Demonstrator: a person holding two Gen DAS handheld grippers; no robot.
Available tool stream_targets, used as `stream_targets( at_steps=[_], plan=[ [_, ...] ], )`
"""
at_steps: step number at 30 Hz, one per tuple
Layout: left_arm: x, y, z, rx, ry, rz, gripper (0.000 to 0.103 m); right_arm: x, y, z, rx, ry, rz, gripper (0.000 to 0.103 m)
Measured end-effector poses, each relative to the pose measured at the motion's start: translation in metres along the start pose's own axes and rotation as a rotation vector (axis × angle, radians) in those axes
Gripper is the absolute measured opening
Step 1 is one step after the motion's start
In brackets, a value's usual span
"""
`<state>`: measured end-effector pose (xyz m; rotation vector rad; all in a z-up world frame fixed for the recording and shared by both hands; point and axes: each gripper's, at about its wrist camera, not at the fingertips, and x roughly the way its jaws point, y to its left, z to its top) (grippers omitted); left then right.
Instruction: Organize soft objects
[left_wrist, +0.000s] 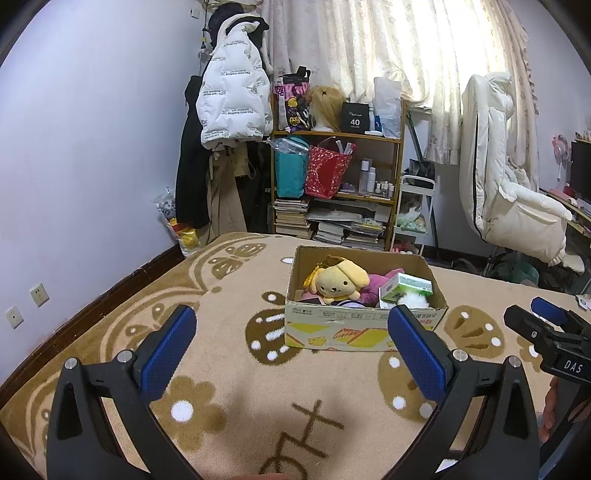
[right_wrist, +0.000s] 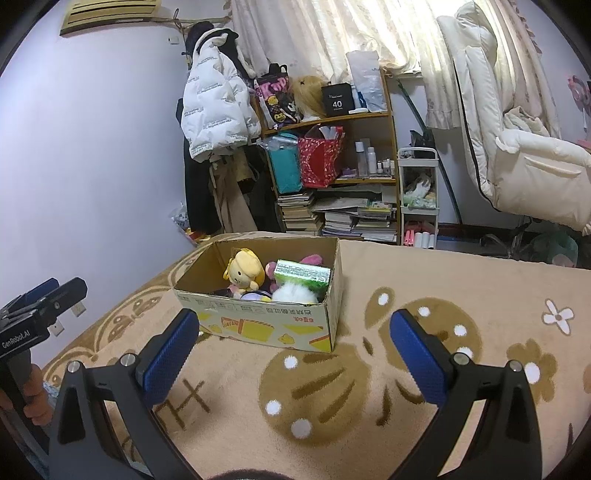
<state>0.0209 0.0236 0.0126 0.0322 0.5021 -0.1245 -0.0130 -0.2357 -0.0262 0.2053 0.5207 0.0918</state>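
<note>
An open cardboard box (left_wrist: 325, 328) (right_wrist: 266, 325) stands on a beige patterned blanket. Inside lie a yellow plush dog (left_wrist: 338, 282) (right_wrist: 245, 273), a pink plush (left_wrist: 373, 286) (right_wrist: 310, 259), a green-and-white pack (left_wrist: 406, 288) (right_wrist: 303, 275) and a white fluffy item (left_wrist: 415, 301) (right_wrist: 295, 294). My left gripper (left_wrist: 291, 321) hovers open just short of the box, nothing between its blue pads. My right gripper (right_wrist: 295, 325) is also open and empty, nearer the box's right corner. Each gripper shows at the edge of the other's view, right gripper (left_wrist: 550, 325) and left gripper (right_wrist: 40, 299).
The blanket (left_wrist: 229, 369) (right_wrist: 424, 280) covers a bed beside a lilac wall. Behind stand a wooden shelf (left_wrist: 336, 136) (right_wrist: 328, 118) with bags and books, a hanging white jacket (left_wrist: 232, 92), a small white cart (right_wrist: 419, 195) and a cream chair (left_wrist: 513, 199). A hand (right_wrist: 35, 398) holds the left gripper.
</note>
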Motion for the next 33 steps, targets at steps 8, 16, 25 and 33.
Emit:
stream_targets(
  at_steps=[8,16,25,33],
  plan=[
    [0.001,-0.003,0.000,-0.007,0.011,0.010,0.103,-0.003,0.000,-0.001,-0.028,-0.009,-0.008,0.103],
    [0.002,-0.006,-0.001,0.001,0.015,0.001,0.103,-0.003,0.001,0.000,-0.028,-0.006,-0.009,0.103],
    [0.002,-0.007,-0.001,0.000,0.016,-0.002,0.103,-0.004,-0.002,-0.001,-0.017,-0.003,-0.009,0.103],
    [0.003,-0.010,-0.002,-0.001,0.024,-0.013,0.103,-0.007,-0.009,-0.004,-0.006,0.000,-0.014,0.103]
  ],
)
